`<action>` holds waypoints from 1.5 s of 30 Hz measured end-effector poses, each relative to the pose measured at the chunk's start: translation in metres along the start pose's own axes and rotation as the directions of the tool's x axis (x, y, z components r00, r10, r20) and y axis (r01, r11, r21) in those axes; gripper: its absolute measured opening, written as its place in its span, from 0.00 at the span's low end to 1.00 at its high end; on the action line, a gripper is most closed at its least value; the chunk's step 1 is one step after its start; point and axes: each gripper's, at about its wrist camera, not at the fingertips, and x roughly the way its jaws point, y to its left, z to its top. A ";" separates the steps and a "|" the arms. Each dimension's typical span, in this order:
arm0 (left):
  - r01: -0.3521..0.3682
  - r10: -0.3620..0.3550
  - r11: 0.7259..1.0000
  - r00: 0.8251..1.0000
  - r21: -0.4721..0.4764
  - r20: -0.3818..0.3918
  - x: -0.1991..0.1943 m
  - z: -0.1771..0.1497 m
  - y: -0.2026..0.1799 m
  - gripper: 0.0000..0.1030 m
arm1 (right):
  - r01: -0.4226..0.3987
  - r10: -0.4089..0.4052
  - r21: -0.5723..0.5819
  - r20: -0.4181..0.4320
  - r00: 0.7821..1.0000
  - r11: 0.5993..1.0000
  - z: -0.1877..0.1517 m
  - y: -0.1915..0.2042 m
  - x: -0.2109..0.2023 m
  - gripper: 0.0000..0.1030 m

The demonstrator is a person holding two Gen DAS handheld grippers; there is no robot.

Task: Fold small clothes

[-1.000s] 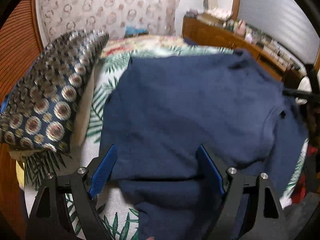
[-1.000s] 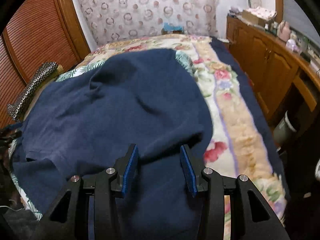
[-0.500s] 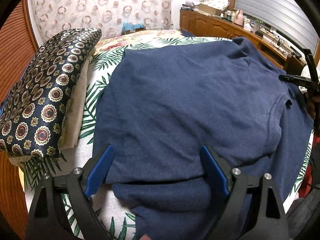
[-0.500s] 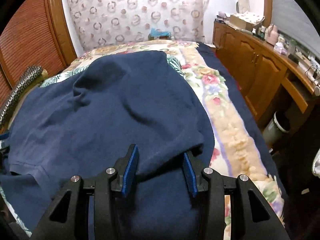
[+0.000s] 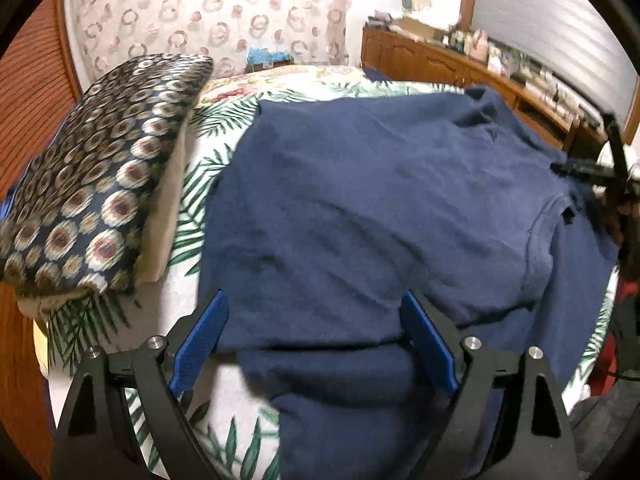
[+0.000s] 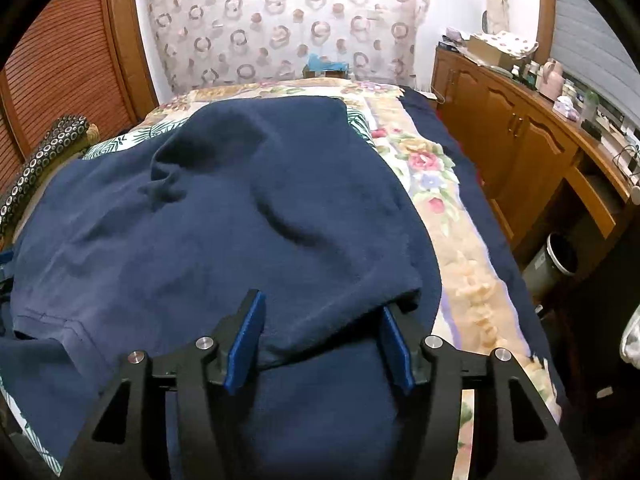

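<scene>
A navy blue shirt (image 5: 380, 208) lies spread on the bed, its upper part folded down over the lower part. My left gripper (image 5: 316, 328) is open, its blue pads astride the folded edge near the shirt's left side. My right gripper (image 6: 320, 328) is open, astride the folded edge near the shirt's (image 6: 224, 220) right side. Neither gripper clamps the cloth. The right gripper's black frame (image 5: 600, 168) shows at the right edge of the left wrist view, by a sleeve seam.
A patterned navy and gold pillow (image 5: 92, 184) lies on the bed's left side. The bed has a leaf-print sheet (image 5: 200, 184) and a floral blanket (image 6: 440, 200). A wooden cabinet (image 6: 520, 152) with clutter runs along the right, a bin (image 6: 552, 264) at its foot.
Both grippers have pulled back slightly and widened over the folded edge. The shirt's folded-over part has settled flatter on the bed.
</scene>
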 end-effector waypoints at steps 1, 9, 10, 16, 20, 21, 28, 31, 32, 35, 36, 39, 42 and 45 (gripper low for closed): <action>0.011 -0.011 1.000 1.000 -0.028 0.007 -0.005 -0.003 0.006 0.86 | 0.001 -0.001 -0.002 0.000 1.000 1.000 0.000 0.000 0.000 0.57; 0.067 -0.058 0.987 0.996 -0.144 0.070 -0.030 -0.015 0.039 0.64 | 0.001 -0.001 -0.003 0.000 1.000 1.000 0.000 0.000 -0.001 0.57; 0.070 -0.061 0.986 0.996 -0.148 0.069 -0.029 -0.015 0.041 0.59 | 0.001 -0.001 -0.003 0.000 1.000 1.000 0.000 0.000 -0.001 0.57; 0.039 -0.034 0.982 0.999 -0.187 0.030 -0.011 -0.016 0.047 0.52 | 0.000 0.000 -0.004 0.000 1.000 1.000 0.000 0.000 -0.001 0.57; 0.038 -0.030 0.979 0.999 -0.203 0.041 -0.008 -0.013 0.047 0.52 | 0.000 0.000 -0.004 0.000 1.000 1.000 0.000 0.000 -0.001 0.57; 0.042 -0.035 0.980 0.999 -0.195 0.041 -0.007 -0.012 0.045 0.46 | 0.000 0.000 -0.004 0.000 1.000 1.000 0.000 0.000 -0.001 0.57; 0.050 -0.037 0.987 0.996 -0.152 0.086 -0.017 -0.005 0.035 0.17 | 0.000 0.001 -0.005 0.001 1.000 1.000 -0.001 0.000 -0.001 0.57; 0.053 -0.038 0.988 0.994 -0.144 0.101 -0.020 -0.001 0.034 0.15 | 0.000 0.000 -0.005 0.001 1.000 1.000 -0.001 0.000 -0.001 0.57; 0.056 -0.041 0.989 0.993 -0.140 0.107 -0.021 0.000 0.033 0.13 | -0.001 0.001 -0.005 0.001 1.000 1.000 -0.001 0.000 -0.001 0.57; 0.063 -0.050 0.992 0.992 -0.113 0.118 -0.023 0.006 0.028 0.08 | -0.001 0.001 -0.005 0.001 1.000 1.000 -0.001 0.000 -0.001 0.57; 0.066 -0.054 0.993 0.992 -0.103 0.114 -0.022 0.009 0.025 0.07 | -0.001 0.001 -0.005 0.001 1.000 1.000 -0.001 0.000 -0.001 0.57; 0.068 -0.058 0.995 0.990 -0.078 0.131 -0.024 0.017 0.014 0.05 | -0.001 0.001 -0.005 0.001 1.000 1.000 -0.001 0.000 -0.001 0.57; 0.092 -0.075 0.992 0.982 -0.090 0.172 -0.032 0.026 0.011 0.05 | -0.002 0.002 -0.005 0.002 1.000 1.000 -0.001 -0.001 -0.001 0.57; 0.118 -0.097 0.989 0.973 -0.092 0.211 -0.042 0.034 0.007 0.05 | 0.004 -0.004 -0.011 0.001 1.000 1.000 0.001 0.000 -0.002 0.53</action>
